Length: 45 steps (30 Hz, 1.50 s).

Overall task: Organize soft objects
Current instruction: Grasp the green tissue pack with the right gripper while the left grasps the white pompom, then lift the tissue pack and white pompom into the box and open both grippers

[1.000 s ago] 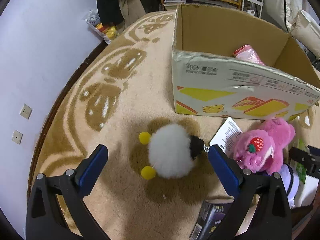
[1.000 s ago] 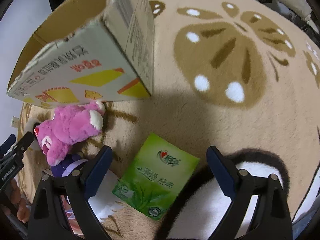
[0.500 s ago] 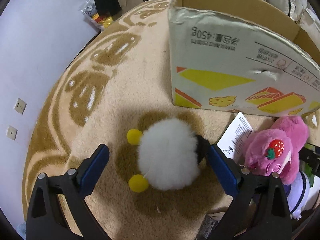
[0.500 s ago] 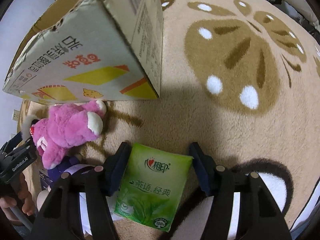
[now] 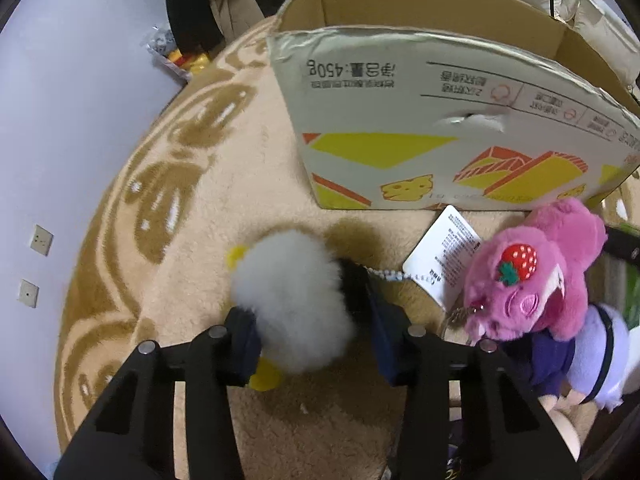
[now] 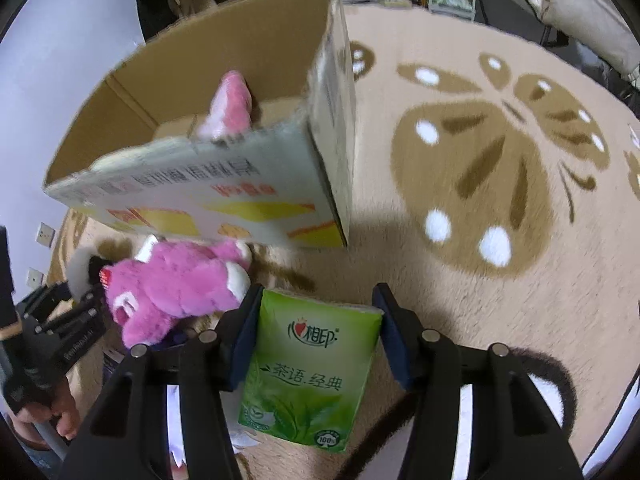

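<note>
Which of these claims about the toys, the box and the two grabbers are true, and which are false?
1. The left gripper has its fingers closed on the white fluffy ball. True.
2. The right gripper holds the pink plush bear. False: it grips the green tissue pack; the bear lies on the rug.
3. The cardboard box is empty. False: a pink item is inside.
4. The bear wears a strawberry on its head. True.

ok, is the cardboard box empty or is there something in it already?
Not empty. The right wrist view shows a pink plush item sticking up inside the open cardboard box. What else lies on its floor cannot be told.
</note>
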Tool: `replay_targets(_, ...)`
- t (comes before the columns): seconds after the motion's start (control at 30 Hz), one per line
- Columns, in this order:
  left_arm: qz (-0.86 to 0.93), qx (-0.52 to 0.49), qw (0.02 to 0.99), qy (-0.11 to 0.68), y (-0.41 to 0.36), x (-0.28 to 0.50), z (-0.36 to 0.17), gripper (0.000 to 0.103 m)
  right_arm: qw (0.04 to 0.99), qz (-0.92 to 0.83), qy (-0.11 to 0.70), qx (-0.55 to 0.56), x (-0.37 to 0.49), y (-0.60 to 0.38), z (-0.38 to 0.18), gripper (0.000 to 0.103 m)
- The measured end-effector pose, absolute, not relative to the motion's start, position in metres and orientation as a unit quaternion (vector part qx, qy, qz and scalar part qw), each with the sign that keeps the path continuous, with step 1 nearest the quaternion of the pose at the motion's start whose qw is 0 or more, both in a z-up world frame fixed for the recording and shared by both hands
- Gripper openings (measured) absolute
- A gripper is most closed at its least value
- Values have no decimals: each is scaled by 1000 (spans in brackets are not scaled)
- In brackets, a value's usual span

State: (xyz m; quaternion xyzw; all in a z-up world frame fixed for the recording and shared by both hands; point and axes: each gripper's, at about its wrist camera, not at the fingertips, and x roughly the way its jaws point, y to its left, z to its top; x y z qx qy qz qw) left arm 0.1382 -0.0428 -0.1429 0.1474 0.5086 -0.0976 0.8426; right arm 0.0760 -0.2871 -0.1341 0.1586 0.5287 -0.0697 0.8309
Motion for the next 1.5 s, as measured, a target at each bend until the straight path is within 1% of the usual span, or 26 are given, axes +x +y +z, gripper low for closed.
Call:
replay_targets(0.13,-86,135,849,504,-36,135,-138,42,853,-67,490,164,72,-285,-115,57)
replay_targets(0.33,-73,132,868,472,-30,116,-116,42,875,-59,450,168,52,-297,-94,57)
replay_targets(0.5,-67,127,881,451,-21,98,-98,42,888,-61,430,150,36,-292,-92,58)
replay_targets(0.77,-61,116,910,392,-13,75,-62,42,920,-54,367,128,18,-284,-60,57)
replay_targets(0.9,-67,120,928,346,-16,62,-46,42,937,-57,329,107,10,-279,-42,58)
replay_targets(1.2,-70,110,949,286,-18,56,-25,42,957,-49,276,79,9,-268,-22,58)
replay_targets(1.5,-82,106,959,251,-28,65,-1,42,968,-47,235,73,23,-271,-10,58)
